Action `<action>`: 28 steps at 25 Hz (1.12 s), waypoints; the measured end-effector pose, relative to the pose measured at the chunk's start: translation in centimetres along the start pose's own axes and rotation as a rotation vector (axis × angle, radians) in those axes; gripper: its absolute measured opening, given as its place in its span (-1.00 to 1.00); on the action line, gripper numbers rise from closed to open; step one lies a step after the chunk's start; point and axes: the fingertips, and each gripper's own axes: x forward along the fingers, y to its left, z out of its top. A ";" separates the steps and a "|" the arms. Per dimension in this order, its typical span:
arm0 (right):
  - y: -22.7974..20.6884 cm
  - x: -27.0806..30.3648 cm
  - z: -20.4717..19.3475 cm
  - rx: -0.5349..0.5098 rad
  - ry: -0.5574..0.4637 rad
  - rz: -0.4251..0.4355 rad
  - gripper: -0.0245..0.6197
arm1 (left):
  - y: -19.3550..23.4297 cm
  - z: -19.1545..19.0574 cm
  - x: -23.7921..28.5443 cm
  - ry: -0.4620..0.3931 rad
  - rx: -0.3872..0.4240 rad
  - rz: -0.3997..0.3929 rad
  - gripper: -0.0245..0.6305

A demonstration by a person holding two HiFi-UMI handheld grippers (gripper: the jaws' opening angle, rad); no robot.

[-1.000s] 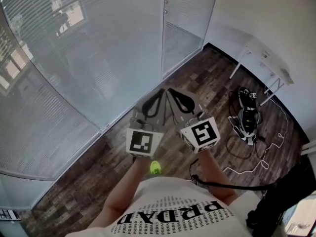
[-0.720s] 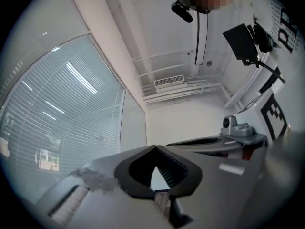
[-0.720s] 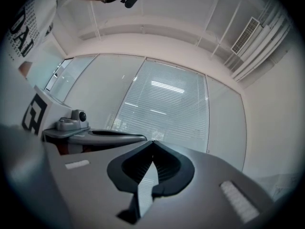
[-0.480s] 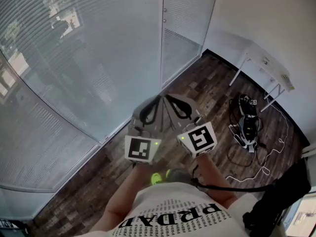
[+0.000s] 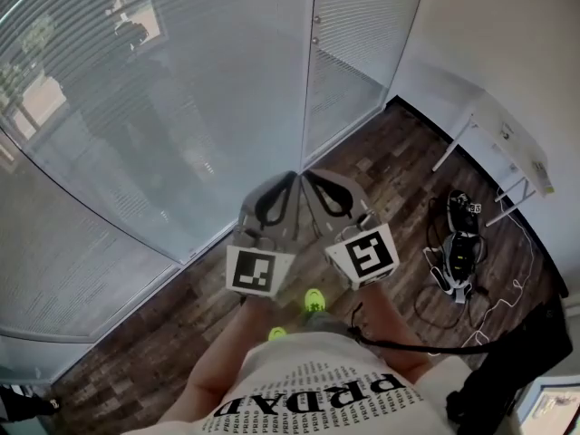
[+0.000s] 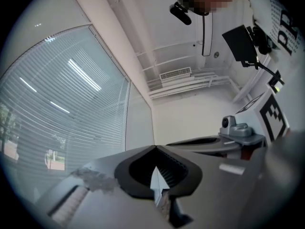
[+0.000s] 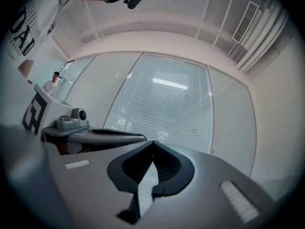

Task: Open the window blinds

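White blinds point(image 5: 163, 98) are not yet touched; left tongs point(image 5: 288, 179) and right tongs point(image 5: 312, 176) are clenched on nothing (tips close together). Slats could be bent if jabbed.

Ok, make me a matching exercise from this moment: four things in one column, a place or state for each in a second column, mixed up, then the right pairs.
Things:
1. window blinds
2. white table
3. gear and cables
4. left gripper

Place or state:
A. lying on the wood floor
B. shut, nothing between the jaws
C. hanging lowered
D. standing against the white wall

Pairs: 1-C, 2-D, 3-A, 4-B
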 end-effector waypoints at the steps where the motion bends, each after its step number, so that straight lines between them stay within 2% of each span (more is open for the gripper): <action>1: -0.2 0.8 0.0 0.001 -0.007 0.004 -0.90 | 0.7 0.0 0.4 -0.005 0.006 0.003 -0.95; 7: -3.4 5.1 -0.9 -0.002 -0.028 0.028 -0.90 | 4.0 -0.9 4.6 -0.017 0.026 0.029 -0.95; 9: -6.1 5.5 -1.8 0.001 -0.029 0.033 -0.90 | 3.6 -1.8 7.2 -0.012 0.030 0.038 -0.95; 13: -14.4 5.1 -4.5 0.020 -0.032 0.051 -0.90 | 1.1 -4.3 15.2 0.000 0.035 0.056 -0.95; 16: -18.0 5.9 -5.9 0.027 -0.030 0.072 -0.90 | 1.0 -5.6 19.0 0.016 0.037 0.077 -0.95; 23: -21.5 8.0 -7.3 0.054 -0.052 0.086 -0.90 | 2.0 -7.0 22.9 0.026 0.056 0.091 -0.95; 28: -23.3 10.5 -9.1 0.056 -0.030 0.096 -0.90 | 4.1 -8.7 25.2 0.031 0.015 0.110 -0.95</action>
